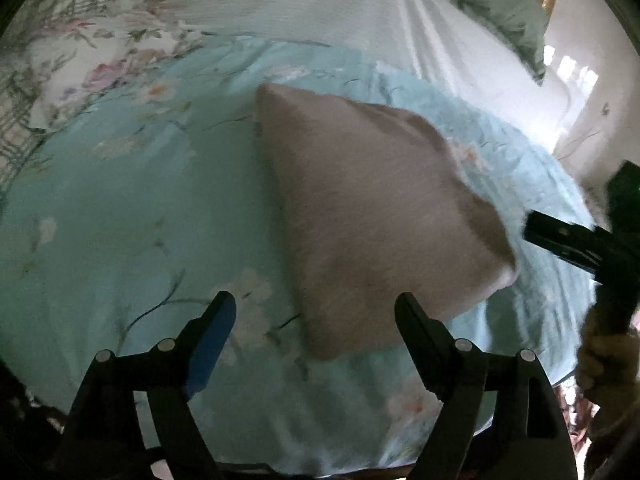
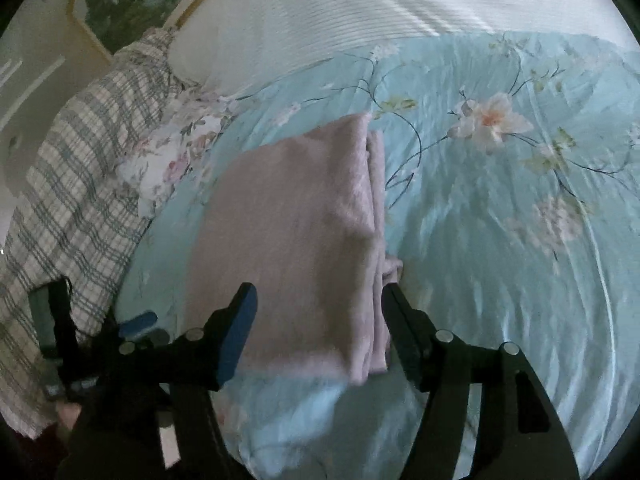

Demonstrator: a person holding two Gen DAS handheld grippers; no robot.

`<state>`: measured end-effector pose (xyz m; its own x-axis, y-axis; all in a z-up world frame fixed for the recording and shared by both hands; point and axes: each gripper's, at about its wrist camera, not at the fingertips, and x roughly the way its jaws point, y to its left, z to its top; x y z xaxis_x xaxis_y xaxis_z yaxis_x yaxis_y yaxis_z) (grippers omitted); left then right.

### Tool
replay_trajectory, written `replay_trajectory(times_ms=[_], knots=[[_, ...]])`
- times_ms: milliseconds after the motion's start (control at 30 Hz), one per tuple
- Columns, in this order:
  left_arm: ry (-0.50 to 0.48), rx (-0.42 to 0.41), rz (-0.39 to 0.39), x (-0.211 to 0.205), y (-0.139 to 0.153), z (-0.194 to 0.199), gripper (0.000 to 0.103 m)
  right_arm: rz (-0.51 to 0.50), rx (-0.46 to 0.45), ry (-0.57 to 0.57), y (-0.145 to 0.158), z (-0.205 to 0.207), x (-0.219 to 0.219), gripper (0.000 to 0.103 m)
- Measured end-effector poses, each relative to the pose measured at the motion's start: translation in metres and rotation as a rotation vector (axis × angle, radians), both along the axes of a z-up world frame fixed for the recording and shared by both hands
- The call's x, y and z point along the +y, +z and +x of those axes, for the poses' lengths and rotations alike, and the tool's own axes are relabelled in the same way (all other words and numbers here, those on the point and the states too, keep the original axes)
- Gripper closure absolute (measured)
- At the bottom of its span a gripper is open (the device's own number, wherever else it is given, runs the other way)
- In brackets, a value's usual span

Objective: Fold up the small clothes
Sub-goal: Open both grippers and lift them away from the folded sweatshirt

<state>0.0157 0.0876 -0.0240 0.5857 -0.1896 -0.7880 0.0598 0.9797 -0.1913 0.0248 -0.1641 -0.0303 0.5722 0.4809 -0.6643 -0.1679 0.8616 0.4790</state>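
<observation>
- Left wrist view: left tongs [image 1: 315, 308] standing wide, nothing between the pads, hanging above the bed [image 1: 100, 216].
- Pink cloth [image 1: 372, 216] lying folded into a flat packet on the blue flowered quilt, far and right of these tongs; near corner of the packet showing in the gap between the two fingers, right finger [image 1: 416, 328] overlapping its near edge in the picture, contact not certain.
- Right tongs [image 1: 560, 242] entering from the right edge, tip just beside the packet's right corner, not gripping it; spread not readable from this angle.
- Step judged: fold laid down and let go, both tools clear of the fabric.
- Right wrist view: right tongs [image 2: 320, 308] parted, pads bare, no fabric pinched.
- Cloth [image 2: 296, 248] directly ahead, its near edge running between the two fingers and partly hidden behind the left finger [image 2: 240, 320]; layered edges stacked along the packet's right side, a small loose flap poking out near the right finger.
- Left tongs [image 2: 138, 324] low at the left, beside the checked blanket [image 2: 72, 184], near the packet's near left corner.
- Next move, as a judgement: either one more fold across the packet, calling for a pinch on both near corners through every layer, or tucking in that loose flap and setting the packet aside.
- Risk judged: catching the top layer only would peel the stack open.
</observation>
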Motion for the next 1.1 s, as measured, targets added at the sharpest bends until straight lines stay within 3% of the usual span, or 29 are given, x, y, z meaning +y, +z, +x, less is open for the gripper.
replay_trajectory(times_ms=[200,333,433,633,833,933,1100], knots=[[0.022,0.053,0.057,0.004,-0.012,-0.023,0.021,-0.130,0.003,0.045,-0.002,-0.038,0.021,0.036],[0.064,0.070,0.047,0.003,-0.017,-0.045,0.021,-0.214,0.021,0.066,-0.007,-0.063,0.032,0.025],[0.081,0.079,0.035,0.006,-0.016,-0.057,0.021,-0.222,0.041,0.063,-0.011,-0.074,0.031,0.021],[0.013,0.128,0.119,-0.003,-0.013,-0.059,0.020,-0.242,0.059,0.069,-0.011,-0.087,0.032,0.013],[-0.031,-0.034,0.320,-0.016,0.026,-0.072,0.020,-0.296,0.008,0.101,0.015,-0.096,0.040,0.005],[-0.035,-0.052,0.352,-0.014,0.040,-0.073,0.010,-0.302,-0.042,0.128,0.034,-0.099,0.043,0.000],[-0.036,-0.027,0.328,-0.007,0.032,-0.064,0.009,-0.332,-0.044,0.154,0.031,-0.093,0.051,0.000]])
